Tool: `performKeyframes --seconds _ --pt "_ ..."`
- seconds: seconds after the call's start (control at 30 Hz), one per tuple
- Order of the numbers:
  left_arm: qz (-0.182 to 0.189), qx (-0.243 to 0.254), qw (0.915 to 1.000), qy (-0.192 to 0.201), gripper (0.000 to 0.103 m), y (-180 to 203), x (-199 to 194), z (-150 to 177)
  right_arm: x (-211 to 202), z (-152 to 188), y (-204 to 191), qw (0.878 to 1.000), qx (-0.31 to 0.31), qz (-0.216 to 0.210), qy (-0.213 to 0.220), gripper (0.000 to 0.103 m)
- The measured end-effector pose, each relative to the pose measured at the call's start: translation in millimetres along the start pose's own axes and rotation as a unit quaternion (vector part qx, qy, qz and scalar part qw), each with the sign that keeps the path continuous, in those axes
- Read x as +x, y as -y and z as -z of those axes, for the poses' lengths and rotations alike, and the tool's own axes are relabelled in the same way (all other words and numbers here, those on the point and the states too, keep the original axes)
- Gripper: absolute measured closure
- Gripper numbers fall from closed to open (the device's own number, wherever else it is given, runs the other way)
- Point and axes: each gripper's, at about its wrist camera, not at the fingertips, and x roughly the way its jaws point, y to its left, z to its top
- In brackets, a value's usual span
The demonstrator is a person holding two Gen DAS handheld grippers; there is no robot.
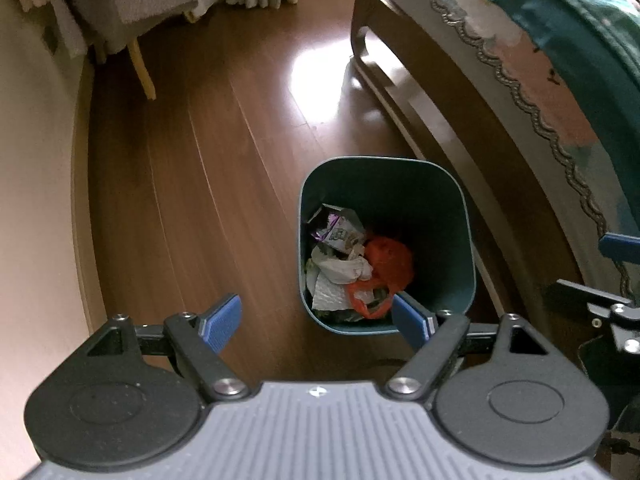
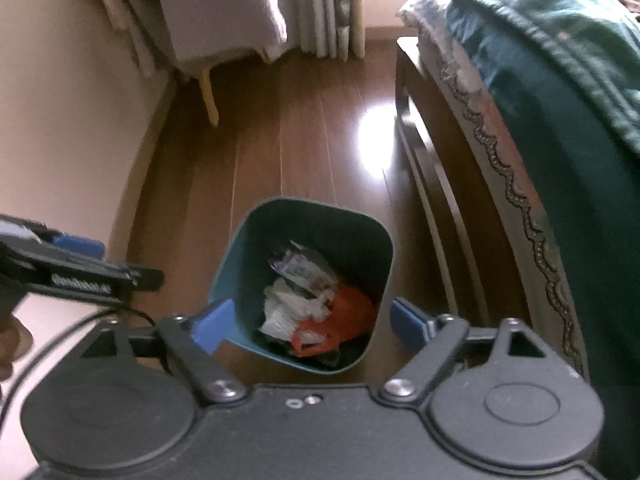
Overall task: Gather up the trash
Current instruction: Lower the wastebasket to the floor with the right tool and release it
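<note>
Left gripper (image 1: 317,322): jaws spread wide, nothing between the blue pads (image 1: 219,323). It hangs above the floor, just short of the bin's near-left corner.

Right gripper (image 2: 307,325): jaws also spread wide and empty. It hangs over the near rim of the bin (image 2: 224,268), angled steeply down.

The bin is teal with a rounded-square mouth, upright on the wood floor (image 1: 224,168), close beside the bed frame (image 1: 440,112). Inside, at the bottom towards the near-left side:
- orange plastic bag (image 1: 390,264)
- crumpled white paper (image 1: 340,276)
- purple printed wrapper (image 1: 340,232)

All of it sits well below the rim; nothing hangs over the edge.

Judgement: the drop looks done and both tools are free, so the step in hand is clearing away and finding the next piece.

How to do it well:
- Lift straight up before moving sideways. The right tool's pads straddle the rim, so a sideways swing could clip the bin and tip it.
- Keep the two tools apart; they're close, and each shows at the edge of the other's view.
- Keep the jaws wide for the next pickup.
- No loose trash shows on the visible floor. Look elsewhere: beyond the bin, towards the chair legs (image 1: 142,68), curtain (image 2: 320,8) and along the bed.
</note>
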Motion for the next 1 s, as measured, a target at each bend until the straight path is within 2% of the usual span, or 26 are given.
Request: performKeyframes --seconds 0.17,0.27,0.43,0.53,1.0 --pt "0.007 -0.006 0.9998 0.015 0.021 4.6 -14.8 10.2 -17.0 6.9 -3.4 1.0 0.004 0.001 0.023 0.006" --pt "0.01 -0.015 0.9996 0.021 0.021 7.7 -19.5 16.7 -12.8 16.3 -3.6 0.999 0.001 0.001 0.037 0.004" --pt "0.0 -0.035 0.9988 0.033 0.021 8.8 -28.6 25.3 -17.7 23.8 -1.4 0.998 -0.003 -0.017 0.061 0.002" --pt "-0.006 -0.039 0.9984 0.041 0.021 9.1 -36.4 28.1 -22.6 22.7 -1.6 0.997 -0.009 -0.01 0.075 0.002" --pt "-0.009 -0.036 0.9972 0.064 0.021 14.8 -57.8 37.4 -30.4 22.2 -4.5 0.996 -0.015 -0.025 0.083 0.002"
